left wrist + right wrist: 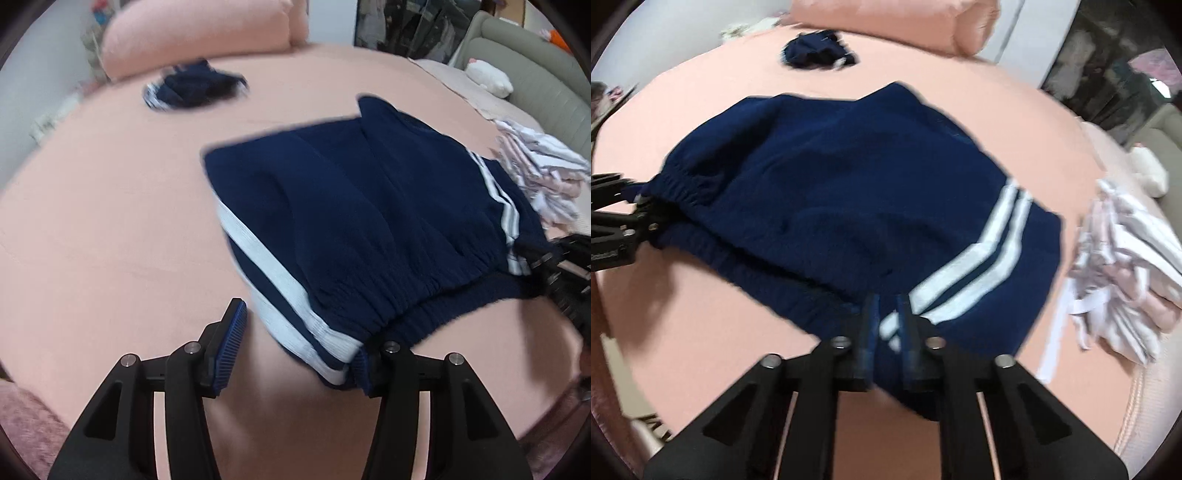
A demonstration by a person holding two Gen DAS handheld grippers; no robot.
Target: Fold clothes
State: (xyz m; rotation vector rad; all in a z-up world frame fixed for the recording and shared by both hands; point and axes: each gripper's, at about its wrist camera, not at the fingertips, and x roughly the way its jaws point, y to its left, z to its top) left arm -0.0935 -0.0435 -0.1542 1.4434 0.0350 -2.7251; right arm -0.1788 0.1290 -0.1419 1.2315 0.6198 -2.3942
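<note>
Navy shorts with white side stripes (369, 221) lie on the pink bed, waistband towards me; they also show in the right wrist view (849, 206). My left gripper (299, 350) is open, its jaws wide apart around the striped waistband corner, the right finger against the cloth. My right gripper (886, 317) is shut on the other striped waistband corner of the shorts. The right gripper shows at the right edge of the left wrist view (561, 269); the left gripper shows at the left edge of the right wrist view (620, 221).
A second crumpled navy garment (192, 88) lies far back on the bed near a pink pillow (199, 33). A pile of folded white and pink clothes (1126, 266) sits at the right. A grey sofa (535, 59) stands beyond.
</note>
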